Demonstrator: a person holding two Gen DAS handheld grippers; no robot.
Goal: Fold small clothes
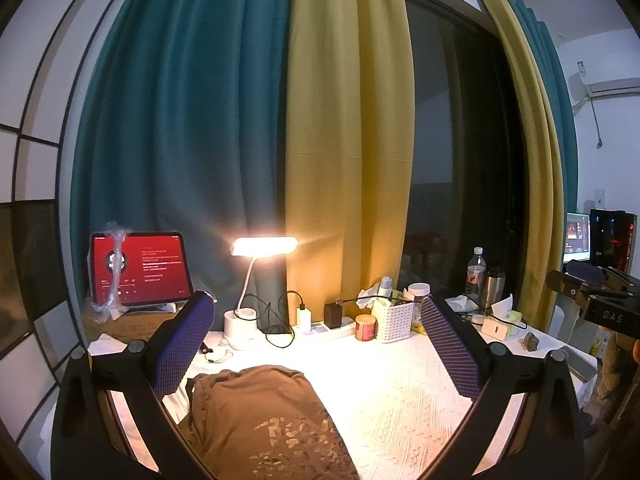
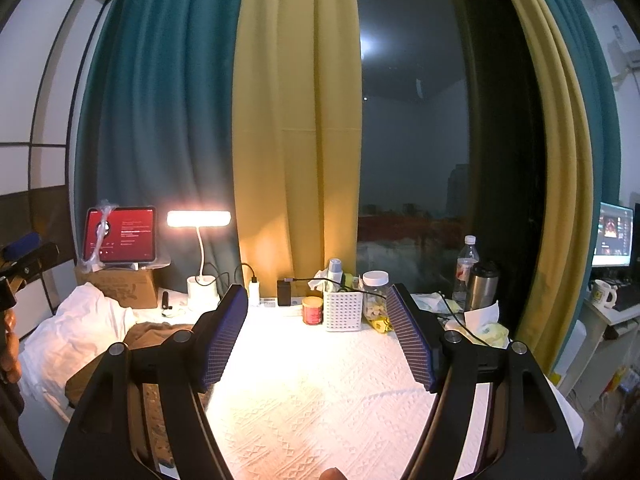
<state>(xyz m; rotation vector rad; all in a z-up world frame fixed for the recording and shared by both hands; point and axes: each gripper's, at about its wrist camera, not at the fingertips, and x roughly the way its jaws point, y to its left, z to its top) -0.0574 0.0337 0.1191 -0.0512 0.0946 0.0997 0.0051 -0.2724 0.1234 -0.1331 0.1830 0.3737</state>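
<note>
The brown garment point(image 1: 264, 420) lies on the table point(image 1: 400, 392), on its white patterned cloth. It has a pale print on it and looks bunched up, not spread flat. How many folds it has is hard to tell, because only part of it shows. In the right wrist view more brown cloth point(image 2: 156, 334) shows at the left, next to a heap of white cloth point(image 2: 72, 332).

The left hand-held gripper point(image 1: 316, 344) hangs just above the brown garment, with its two fingers spread wide and nothing between them. The garment sits low between those fingers, nearer the left one. The right hand-held gripper point(image 2: 316, 336) is also spread wide and holds nothing. It is over bare white cloth, and the garment is off to its left.

This could be the time just before grabbing the garment, or just after letting go of a fold. To pinch it, a gripper would need to come down on an edge.

Behind, a lit desk lamp point(image 1: 264, 246), a tablet point(image 1: 140, 270) and a white basket point(image 1: 394, 320) stand near the curtains point(image 1: 348, 120)
</note>
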